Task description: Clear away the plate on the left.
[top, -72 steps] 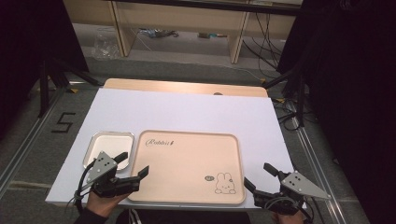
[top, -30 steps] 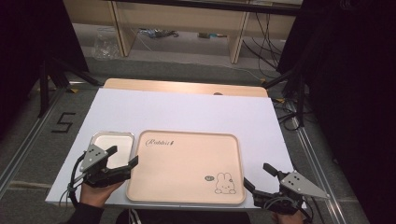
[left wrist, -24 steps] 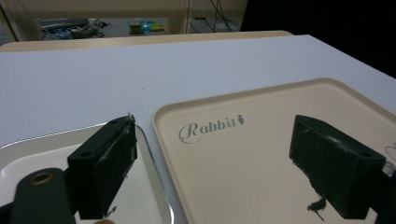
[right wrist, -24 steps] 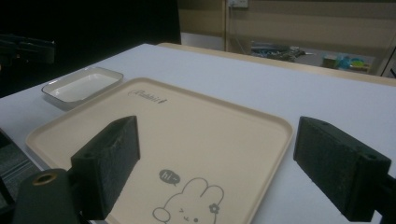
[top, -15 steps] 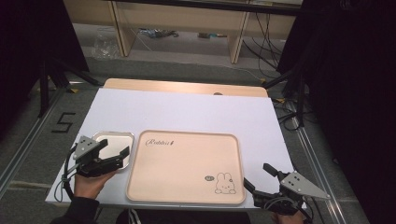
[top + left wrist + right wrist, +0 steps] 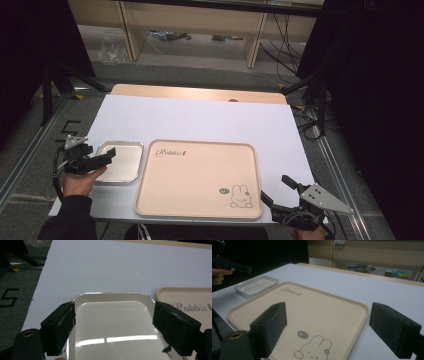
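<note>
Dish (image 6: 119, 161) is sitting between the left gripper's (image 6: 102, 159) spread jaws; closing squarely should be gripping its sides; right gripper (image 6: 280, 192) is hovering, jaws spread.

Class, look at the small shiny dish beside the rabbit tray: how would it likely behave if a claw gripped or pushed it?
The small dish looks glossy, so probably slippery in the left claw. Its flat, shallow shape suggests sliding on the white table, not tipping. It looks stiff.

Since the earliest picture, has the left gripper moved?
Yes. The left gripper went left, off the beige tray edge, to the small metal tray.
</note>
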`<state>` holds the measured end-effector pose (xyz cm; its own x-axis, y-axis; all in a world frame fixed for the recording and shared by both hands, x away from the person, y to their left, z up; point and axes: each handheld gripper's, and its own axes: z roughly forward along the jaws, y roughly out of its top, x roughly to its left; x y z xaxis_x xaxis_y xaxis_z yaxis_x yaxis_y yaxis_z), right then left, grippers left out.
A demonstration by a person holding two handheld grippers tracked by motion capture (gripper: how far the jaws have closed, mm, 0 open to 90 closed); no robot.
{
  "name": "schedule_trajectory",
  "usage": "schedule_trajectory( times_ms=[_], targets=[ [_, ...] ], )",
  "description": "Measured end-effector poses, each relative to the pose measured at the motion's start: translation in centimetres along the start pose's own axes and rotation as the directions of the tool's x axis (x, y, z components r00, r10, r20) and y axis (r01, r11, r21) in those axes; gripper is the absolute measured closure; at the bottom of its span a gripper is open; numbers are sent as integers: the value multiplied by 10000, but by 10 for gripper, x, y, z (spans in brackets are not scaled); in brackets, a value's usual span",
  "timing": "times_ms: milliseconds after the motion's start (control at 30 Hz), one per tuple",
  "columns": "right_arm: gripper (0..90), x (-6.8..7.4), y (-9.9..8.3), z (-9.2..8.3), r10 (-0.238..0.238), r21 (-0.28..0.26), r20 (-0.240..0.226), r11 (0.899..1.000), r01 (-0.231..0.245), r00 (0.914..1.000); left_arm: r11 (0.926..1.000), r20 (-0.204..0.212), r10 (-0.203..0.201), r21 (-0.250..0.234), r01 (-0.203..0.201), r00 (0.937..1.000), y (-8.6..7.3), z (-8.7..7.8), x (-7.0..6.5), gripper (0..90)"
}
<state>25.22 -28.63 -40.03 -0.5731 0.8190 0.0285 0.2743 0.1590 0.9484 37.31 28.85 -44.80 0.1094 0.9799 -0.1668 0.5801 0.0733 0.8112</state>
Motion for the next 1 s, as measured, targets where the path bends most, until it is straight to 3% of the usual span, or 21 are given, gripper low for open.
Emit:
schedule_trajectory(
  times_ms=[167,233,333,400,433,467,500,633,733,1000],
  targets=[
    [152,0,0,0,45,-2,-4,10000,-45,10000,9990,-51,-12,457,14,10000,-1,6,11,243],
    [152,0,0,0,43,-18,-7,10000,-43,10000,9979,-134,23,644,-14,9999,-2,8,16,321],
    [152,0,0,0,41,-1,0,10000,-41,10000,9958,15,-375,837,372,9993,-2,11,26,372],
    [152,0,0,0,43,-5,-7,10000,-43,10000,9936,-142,-590,957,601,9982,-2,13,32,448],
    [152,0,0,0,48,-7,2,10000,-48,10000,9903,-211,-720,1175,740,9972,-3,13,34,448],
    [152,0,0,0,43,-51,8,10000,-43,10000,9880,-280,-736,1343,768,9969,-6,17,39,505],
    [152,0,0,0,12,-66,-8,10000,-12,10000,9848,-354,-581,1616,631,9977,-6,17,42,526],
    [152,2,0,0,262,31,-131,9997,-261,9996,9790,-458,-859,1813,929,9952,-7,21,48,604],
    [152,1,0,0,32,-50,-25,10000,-32,10000,9745,-501,-1008,1961,1088,9936,-8,21,50,647],
    [152,0,0,0,-70,-108,-12,9999,70,10000,9626,-415,-866,2541,943,9954,-10,28,54,732]
  ],
)
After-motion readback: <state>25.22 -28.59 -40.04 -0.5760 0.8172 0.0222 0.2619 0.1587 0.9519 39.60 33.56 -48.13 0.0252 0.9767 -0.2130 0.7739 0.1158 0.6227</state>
